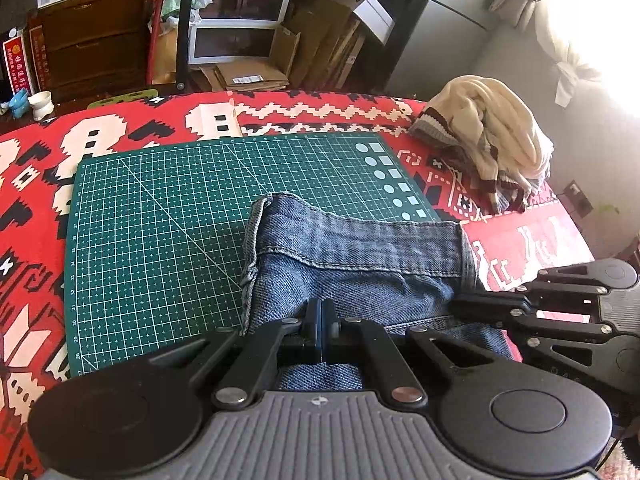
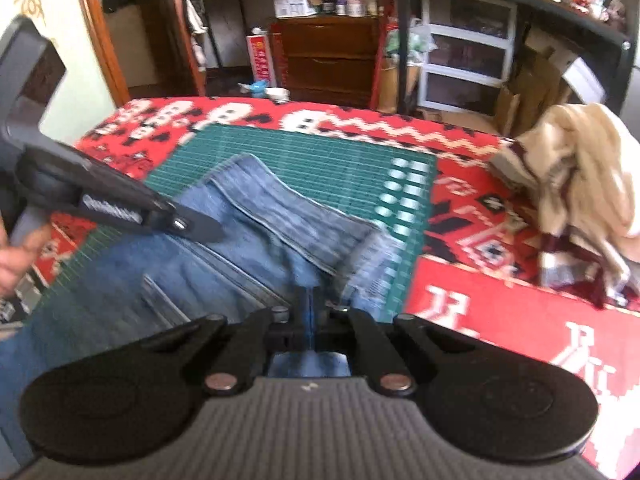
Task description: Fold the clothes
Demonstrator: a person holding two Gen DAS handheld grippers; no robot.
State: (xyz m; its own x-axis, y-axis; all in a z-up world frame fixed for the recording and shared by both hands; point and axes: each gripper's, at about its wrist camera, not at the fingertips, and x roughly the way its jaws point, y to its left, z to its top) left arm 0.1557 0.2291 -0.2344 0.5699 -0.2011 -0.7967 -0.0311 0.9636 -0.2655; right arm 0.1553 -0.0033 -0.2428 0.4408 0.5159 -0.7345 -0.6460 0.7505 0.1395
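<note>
My left gripper [image 1: 321,312] is clamped on the jeans [image 1: 352,272], its two blue-edged pads pressed flat together with denim bunched around and under them. From this camera the jeans run out toward 12 o'clock, the hem turned over and resting on the green mat [image 1: 160,216]. At 3 o'clock my right gripper [image 1: 464,306] comes in sideways, its tip at the denim's right edge.

In the right wrist view, which is blurred, my right gripper [image 2: 310,304] is pinched on the jeans [image 2: 260,220] too: the fingers meet with a thin line of blue cloth between them. The denim spreads from there toward 10 and 11 o'clock over the mat [image 2: 340,160]. My left gripper [image 2: 208,228] reaches in from 9 o'clock above the cloth, and part of my hand [image 2: 16,256] shows at the left edge behind it.

The mat lies on a red patterned cloth [image 1: 320,108]. A cream sweater [image 1: 492,140] with dark red stripes sits crumpled at 2 o'clock, well apart from the jeans. Beyond the far edge are a dresser [image 2: 332,56] and cardboard boxes [image 1: 320,44].
</note>
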